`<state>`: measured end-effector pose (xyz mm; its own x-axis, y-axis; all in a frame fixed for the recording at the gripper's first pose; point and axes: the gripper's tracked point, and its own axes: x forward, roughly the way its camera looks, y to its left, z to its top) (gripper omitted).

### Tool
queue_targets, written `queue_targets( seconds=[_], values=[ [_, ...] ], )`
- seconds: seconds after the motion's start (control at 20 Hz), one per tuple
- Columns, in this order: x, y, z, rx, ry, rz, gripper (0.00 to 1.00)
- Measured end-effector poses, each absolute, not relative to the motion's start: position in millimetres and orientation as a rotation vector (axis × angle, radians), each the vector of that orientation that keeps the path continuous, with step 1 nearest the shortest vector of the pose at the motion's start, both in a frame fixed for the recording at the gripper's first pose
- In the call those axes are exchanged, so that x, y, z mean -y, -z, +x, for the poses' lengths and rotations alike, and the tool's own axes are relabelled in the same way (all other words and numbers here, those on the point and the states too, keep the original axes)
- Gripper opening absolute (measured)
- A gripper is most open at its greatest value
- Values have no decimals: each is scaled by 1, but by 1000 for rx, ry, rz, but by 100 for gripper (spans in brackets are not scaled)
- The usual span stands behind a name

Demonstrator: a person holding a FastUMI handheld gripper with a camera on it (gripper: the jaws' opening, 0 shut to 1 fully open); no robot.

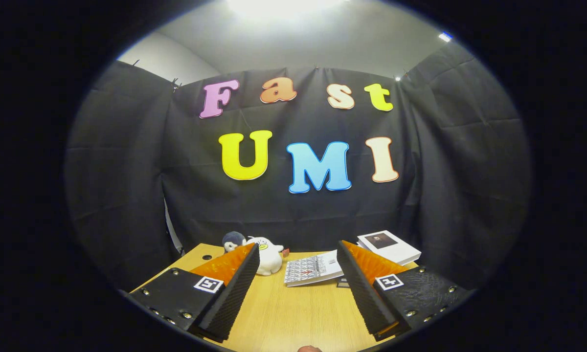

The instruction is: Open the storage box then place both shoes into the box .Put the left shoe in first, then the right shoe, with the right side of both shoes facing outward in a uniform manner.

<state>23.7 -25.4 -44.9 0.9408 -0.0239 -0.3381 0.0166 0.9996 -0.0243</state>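
The gripper (pixel 298 261) is held level above a wooden table (pixel 293 313), its 2 fingers spread wide with nothing between them, aimed at the booth's back wall rather than down at any work.

Taking the plush penguin (pixel 266 254) as the landmark: it sits at the table's far edge, just beyond the tip of the left finger. A patterned booklet (pixel 313 269) lies just to its right, ahead of the gap between the fingers. A white book (pixel 389 247) lies further right again, partly behind the right finger. A small dark grommet hole (pixel 206 256) shows to the penguin's left.

Where the storage box and the 2 shoes are cannot be told from here, so neither can the stage of the task. My judgement: tilting the gripper down to bring them into sight comes before anything else, with the fingers kept wide.
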Motion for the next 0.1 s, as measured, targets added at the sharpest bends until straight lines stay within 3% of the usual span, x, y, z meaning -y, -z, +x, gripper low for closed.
queue_targets(
  seconds=[0.1],
  values=[
    [28, 45, 25, -342, 20, -22, 98]
  ],
)
